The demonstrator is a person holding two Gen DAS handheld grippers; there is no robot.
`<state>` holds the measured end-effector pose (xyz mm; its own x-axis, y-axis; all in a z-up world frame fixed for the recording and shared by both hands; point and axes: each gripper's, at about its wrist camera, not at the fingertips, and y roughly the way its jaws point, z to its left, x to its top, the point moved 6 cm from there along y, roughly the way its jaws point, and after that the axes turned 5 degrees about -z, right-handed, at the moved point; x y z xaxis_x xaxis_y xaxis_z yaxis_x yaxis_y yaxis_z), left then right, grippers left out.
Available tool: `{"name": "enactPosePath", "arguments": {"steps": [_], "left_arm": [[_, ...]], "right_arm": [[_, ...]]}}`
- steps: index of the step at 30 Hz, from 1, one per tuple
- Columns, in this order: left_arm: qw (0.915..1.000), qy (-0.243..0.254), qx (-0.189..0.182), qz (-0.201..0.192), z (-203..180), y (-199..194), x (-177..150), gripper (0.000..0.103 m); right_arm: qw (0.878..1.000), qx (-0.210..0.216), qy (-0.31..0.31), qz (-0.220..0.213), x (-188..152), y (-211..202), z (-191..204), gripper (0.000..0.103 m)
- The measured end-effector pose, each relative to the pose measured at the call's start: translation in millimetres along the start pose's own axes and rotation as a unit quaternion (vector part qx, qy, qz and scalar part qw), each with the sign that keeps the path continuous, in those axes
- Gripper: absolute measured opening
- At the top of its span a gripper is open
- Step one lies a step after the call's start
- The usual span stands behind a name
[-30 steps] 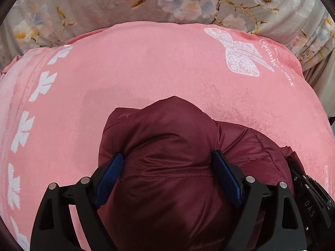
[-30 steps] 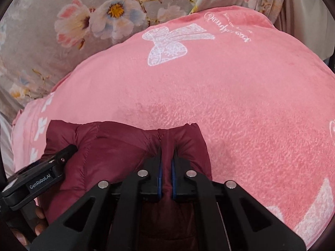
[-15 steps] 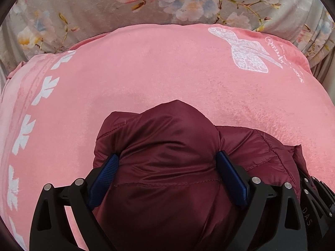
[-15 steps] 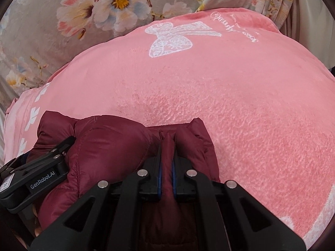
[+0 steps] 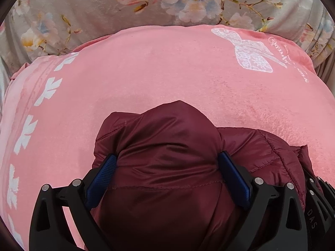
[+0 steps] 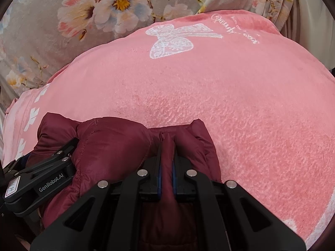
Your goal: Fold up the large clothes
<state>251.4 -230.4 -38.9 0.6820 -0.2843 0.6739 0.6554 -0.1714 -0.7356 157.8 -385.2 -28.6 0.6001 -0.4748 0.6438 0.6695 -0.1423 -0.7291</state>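
Note:
A maroon quilted puffer jacket (image 5: 167, 146) fills the lower middle of both views, over a pink blanket. My left gripper (image 5: 167, 161) has its blue pads wide apart, with a thick bunch of the jacket bulging between them and pressing on both. My right gripper (image 6: 166, 163) is shut tight on a narrow fold of the same jacket (image 6: 117, 146). The two grippers hold it side by side: the left gripper's body (image 6: 39, 179) shows at the right view's lower left, the right gripper's body (image 5: 318, 205) at the left view's lower right.
The pink blanket (image 5: 167, 73) with a white bow print (image 6: 173, 39) and a white leaf border (image 5: 48, 90) covers the surface ahead. A grey floral sheet (image 5: 104, 10) lies beyond it (image 6: 41, 41). Pleated fabric (image 6: 278, 0) hangs at the far right.
Both grippers have drawn back with the jacket: more blanket shows ahead of it, and the bow print sits lower and further right in the views. Both grips look unchanged.

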Motion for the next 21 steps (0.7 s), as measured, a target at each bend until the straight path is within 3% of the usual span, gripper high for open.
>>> {"name": "enactPosePath", "arguments": {"steps": [4, 6, 9, 13, 17, 21], "left_arm": [[0.9999, -0.002, -0.012, 0.007, 4.0, -4.2, -0.7, 0.096], [0.9995, -0.005, -0.024, 0.018, 10.9, -17.3, -4.1, 0.095], [0.9981, -0.017, -0.057, 0.016, 19.4, -55.1, -14.3, 0.094], [0.9968, 0.007, -0.08, 0.0, 10.6, -101.7, -36.8, 0.094], [0.9963, 0.034, -0.076, 0.022, -7.1, -102.6, -66.8, 0.095], [0.9977, 0.039, -0.054, 0.01, -8.8, -97.5, -77.8, 0.098]], "right_arm": [[0.998, 0.039, 0.043, 0.003, 2.6, -9.4, -12.7, 0.005], [0.998, 0.03, 0.05, -0.004, 4.2, -29.3, -18.7, 0.01], [0.999, 0.019, 0.018, -0.037, 4.3, -76.4, -16.2, 0.014], [0.998, 0.03, -0.022, -0.043, -13.6, -109.6, 0.7, 0.014], [0.998, 0.011, -0.051, -0.023, -39.1, -99.9, 7.7, 0.014], [0.998, 0.008, -0.054, -0.019, -52.5, -87.5, 3.1, 0.012]]}}
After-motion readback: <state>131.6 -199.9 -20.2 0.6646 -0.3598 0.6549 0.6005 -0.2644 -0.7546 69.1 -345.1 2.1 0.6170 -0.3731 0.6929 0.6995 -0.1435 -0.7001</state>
